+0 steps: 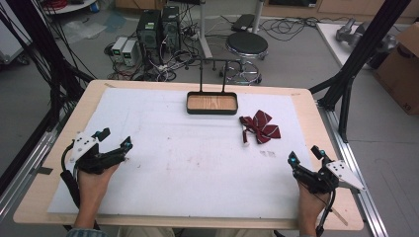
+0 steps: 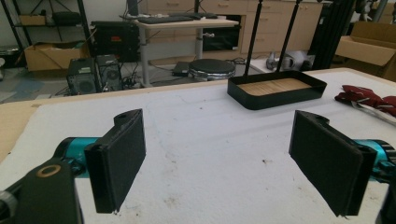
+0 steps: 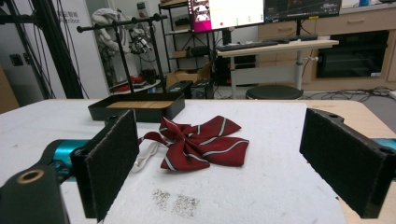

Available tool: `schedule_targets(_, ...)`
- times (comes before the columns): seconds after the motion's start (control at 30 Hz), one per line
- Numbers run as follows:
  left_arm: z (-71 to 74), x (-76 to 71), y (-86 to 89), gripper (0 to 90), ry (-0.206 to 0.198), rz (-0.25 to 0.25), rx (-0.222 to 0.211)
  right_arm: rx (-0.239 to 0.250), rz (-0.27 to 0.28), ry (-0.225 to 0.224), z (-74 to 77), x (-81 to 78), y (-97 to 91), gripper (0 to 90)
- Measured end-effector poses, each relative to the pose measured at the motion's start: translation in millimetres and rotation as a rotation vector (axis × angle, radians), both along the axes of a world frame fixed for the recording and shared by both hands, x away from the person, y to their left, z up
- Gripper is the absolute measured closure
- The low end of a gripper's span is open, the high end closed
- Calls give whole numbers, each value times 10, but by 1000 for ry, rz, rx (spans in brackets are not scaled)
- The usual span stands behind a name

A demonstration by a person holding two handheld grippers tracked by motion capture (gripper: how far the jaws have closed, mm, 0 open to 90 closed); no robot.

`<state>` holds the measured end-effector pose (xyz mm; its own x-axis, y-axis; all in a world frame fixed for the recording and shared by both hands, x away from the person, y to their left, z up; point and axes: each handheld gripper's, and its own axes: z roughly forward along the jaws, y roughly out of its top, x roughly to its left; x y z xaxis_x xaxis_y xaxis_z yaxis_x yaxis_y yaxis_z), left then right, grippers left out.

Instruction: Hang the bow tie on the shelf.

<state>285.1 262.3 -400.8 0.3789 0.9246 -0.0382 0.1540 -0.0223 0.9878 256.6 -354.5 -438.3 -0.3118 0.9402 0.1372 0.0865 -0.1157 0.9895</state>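
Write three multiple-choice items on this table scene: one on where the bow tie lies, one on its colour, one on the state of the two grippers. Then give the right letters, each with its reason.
1. Where does the bow tie lie?
A. inside the tray
B. on the white mat, right of the tray
C. in the left gripper

2. What colour is the bow tie?
A. dark red with pale stripes
B. plain blue
C. green

3. How do the grippers stand?
A. both shut
B. one holds the bow tie
C. both open and empty

Answers: 1 B, it rests on the mat beside the tray. 2 A, the right gripper view shows the stripes. 3 C, the left gripper and the right gripper have jaws apart with nothing between.
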Motion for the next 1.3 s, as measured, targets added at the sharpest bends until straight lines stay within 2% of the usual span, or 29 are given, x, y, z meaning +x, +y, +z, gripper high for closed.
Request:
schedule_targets(0.07,2,1,8,189,3,-1,-8,3,-1,5,0,-3,-3,108)
schedule_targets(0.13,3,0,11,189,2,-4,-18,-6,-9,-8,5,-9,-4,108)
schedule_targets(0.23,3,-4,14,190,-1,2,-14,-6,-11,-10,9,-16,-1,108)
schedule_targets(0.37,-1,-2,21,194,1,5,-22,-5,-5,5,5,-7,4,108)
schedule_targets(0.97,-4,-3,6,191,10,-3,-12,-9,-17,14,2,-2,4,108)
schedule_targets(1.3,14,-2,2,191,-13,-11,-39,-12,-22,18,12,56,18,111)
